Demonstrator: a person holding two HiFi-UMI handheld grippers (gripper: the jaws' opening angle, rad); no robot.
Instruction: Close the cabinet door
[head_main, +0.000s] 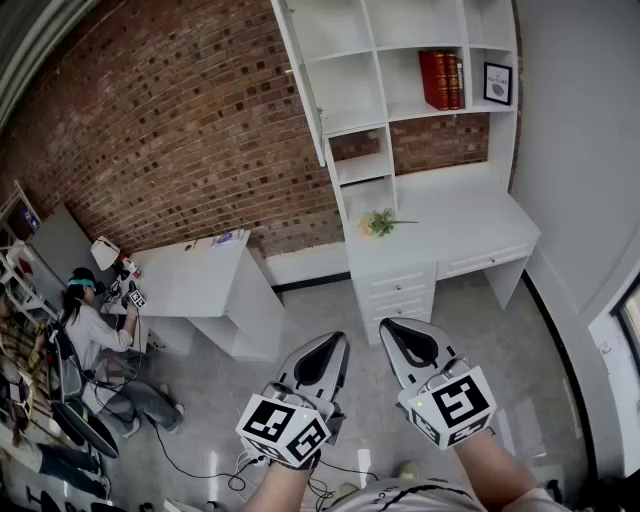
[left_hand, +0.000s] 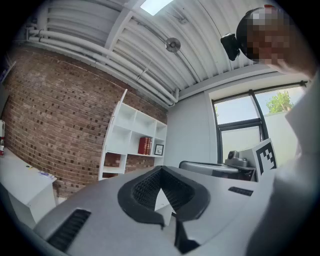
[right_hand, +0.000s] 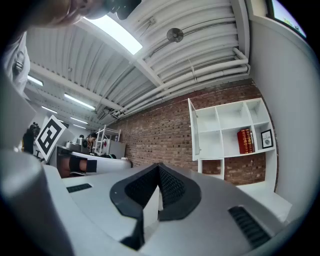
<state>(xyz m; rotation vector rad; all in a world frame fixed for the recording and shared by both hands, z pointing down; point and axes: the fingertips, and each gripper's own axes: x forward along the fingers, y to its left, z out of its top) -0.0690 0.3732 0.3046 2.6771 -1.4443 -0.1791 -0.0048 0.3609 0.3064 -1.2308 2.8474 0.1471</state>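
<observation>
White cabinet door (head_main: 299, 80) stands open at the shelf unit's (head_main: 410, 22) upper left edge. One door, two grippers: left gripper (head_main: 332, 344) and right gripper (head_main: 397, 330) both pinched together, empty, well apart from it.

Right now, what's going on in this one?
A person stands facing a white shelf unit built over a desk, with a gripper in each hand. The left gripper and the right gripper are both shut and empty, held level and well short of the unit. The cabinet door at the unit's upper left stands open and nothing touches it, so closing it has not begun.
</observation>
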